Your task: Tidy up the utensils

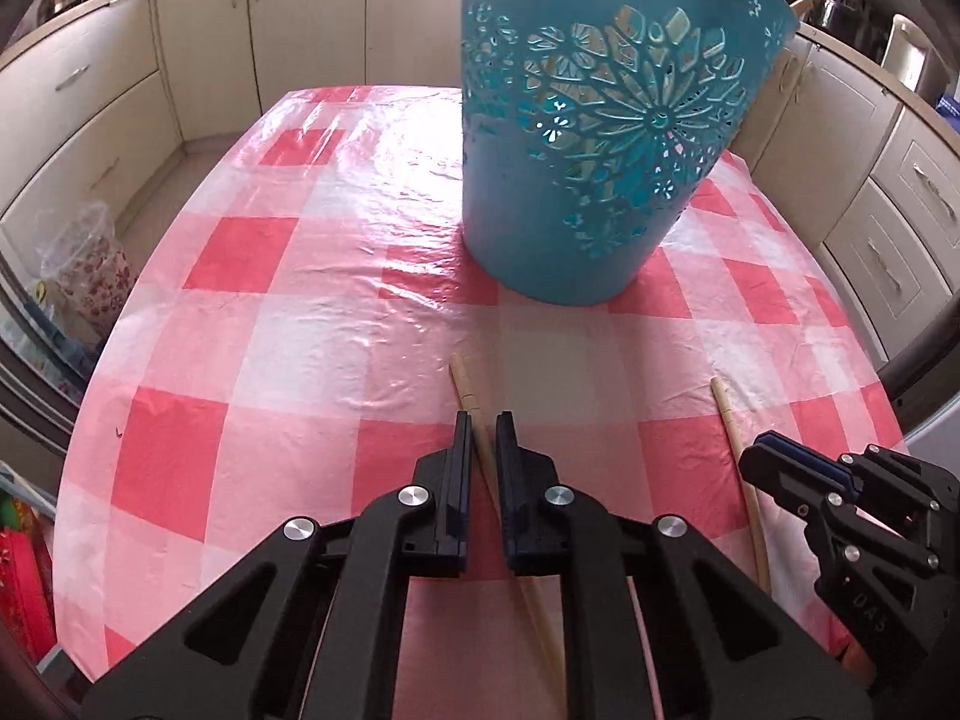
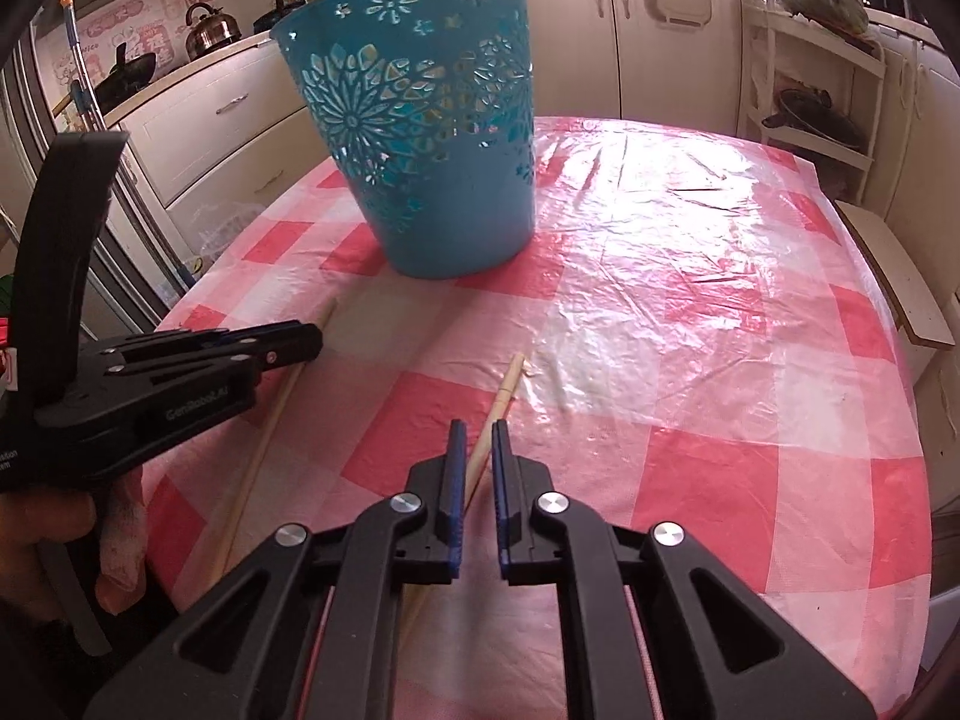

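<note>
With each wooden chopstick pinched low on the checked desk by closed jaws, pickup is underway; lifting toward the far blue basket is judged next.

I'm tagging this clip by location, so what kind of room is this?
Most likely a home kitchen: cream cabinets line the walls, a metal kettle sits on the counter, and a checked plastic tablecloth covers the table.
</note>
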A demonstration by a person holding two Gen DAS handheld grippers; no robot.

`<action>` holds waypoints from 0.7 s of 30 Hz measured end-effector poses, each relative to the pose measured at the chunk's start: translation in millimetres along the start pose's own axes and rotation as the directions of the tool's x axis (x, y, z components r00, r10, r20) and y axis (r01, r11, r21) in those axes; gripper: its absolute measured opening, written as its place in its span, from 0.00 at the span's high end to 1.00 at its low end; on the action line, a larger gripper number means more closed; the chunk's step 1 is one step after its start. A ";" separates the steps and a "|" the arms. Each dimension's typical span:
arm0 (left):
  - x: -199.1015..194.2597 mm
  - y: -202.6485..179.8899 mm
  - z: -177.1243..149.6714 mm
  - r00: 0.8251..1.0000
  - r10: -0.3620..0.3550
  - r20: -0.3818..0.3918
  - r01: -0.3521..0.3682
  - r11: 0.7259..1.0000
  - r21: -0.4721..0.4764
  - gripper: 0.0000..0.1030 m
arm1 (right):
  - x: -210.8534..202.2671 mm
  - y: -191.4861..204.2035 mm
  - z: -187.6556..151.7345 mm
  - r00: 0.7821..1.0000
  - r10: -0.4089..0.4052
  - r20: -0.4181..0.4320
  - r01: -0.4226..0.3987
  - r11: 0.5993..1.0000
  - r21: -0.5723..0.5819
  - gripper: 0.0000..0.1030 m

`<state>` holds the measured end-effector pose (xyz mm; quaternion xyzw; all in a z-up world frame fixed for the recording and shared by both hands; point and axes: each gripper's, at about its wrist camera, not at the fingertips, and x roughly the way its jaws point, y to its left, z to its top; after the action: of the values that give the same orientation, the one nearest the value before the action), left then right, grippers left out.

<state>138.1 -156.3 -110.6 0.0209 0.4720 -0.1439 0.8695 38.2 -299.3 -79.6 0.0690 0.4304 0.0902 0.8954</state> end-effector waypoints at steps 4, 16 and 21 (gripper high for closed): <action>1.0 3.8 2.9 1.000 -0.013 -0.029 0.012 1.000 -0.008 0.89 | 5.4 4.1 2.2 0.999 -0.028 -0.016 0.028 1.000 0.009 0.75; -35.8 15.3 -2.8 0.991 -0.101 0.092 0.100 0.995 0.015 0.95 | 7.2 10.3 3.2 0.996 -0.081 -0.042 0.079 0.996 -0.048 0.92; -97.0 33.8 5.2 0.950 -0.158 0.269 0.166 0.986 -0.006 0.95 | 9.0 21.4 0.2 0.990 -0.142 -0.025 0.138 0.985 -0.106 0.92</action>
<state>101.7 -102.6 -30.9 -0.0498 0.3522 -0.2095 0.9108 41.6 -276.5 -82.0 -0.0098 0.4436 0.0505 0.8948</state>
